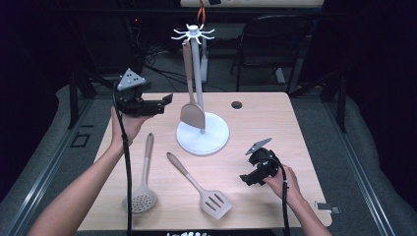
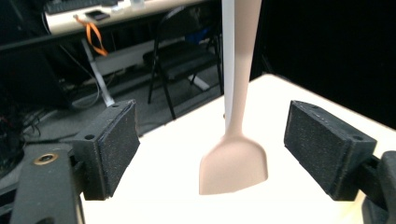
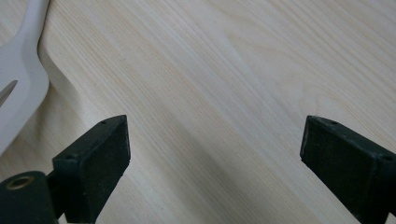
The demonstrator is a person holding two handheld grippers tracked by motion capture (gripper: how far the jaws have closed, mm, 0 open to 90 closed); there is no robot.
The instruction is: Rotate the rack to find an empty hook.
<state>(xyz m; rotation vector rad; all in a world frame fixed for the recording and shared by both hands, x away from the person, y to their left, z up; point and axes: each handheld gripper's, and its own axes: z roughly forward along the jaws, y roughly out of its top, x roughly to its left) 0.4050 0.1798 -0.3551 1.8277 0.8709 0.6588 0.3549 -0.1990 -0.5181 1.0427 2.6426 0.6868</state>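
1. Nearest the camera, my two forearms come in over the bench [image 1: 275,105] edge, with the skimmer [image 1: 142,192] and the slotted turner [image 1: 204,189] lying flat between them.
2. My left claw [image 1: 164,102] sits up at ten o'clock on the bench, pads spread wide with nothing pressed between them.
3. Looking along those jaws, the solid spatula [image 2: 236,158] hangs dead ahead, blade framed in the gap but apart from both pads [image 2: 114,144].
4. That spatula [image 1: 191,105] dangles from the white stand [image 1: 201,132], long axis straight up and down, blade low, just above the round base.
5. From the left claw it lies toward three o'clock and close by; this is clearly the nearer hand.
6. My right claw [image 1: 244,179] rests low at four o'clock on the bench, jaws wide apart over bare wood, holding nothing, well away from the stand.
7. My read: any next grip on the hanger turns on staying square to that vertical handle, while the two loose tools wait, handles pointing toward twelve.
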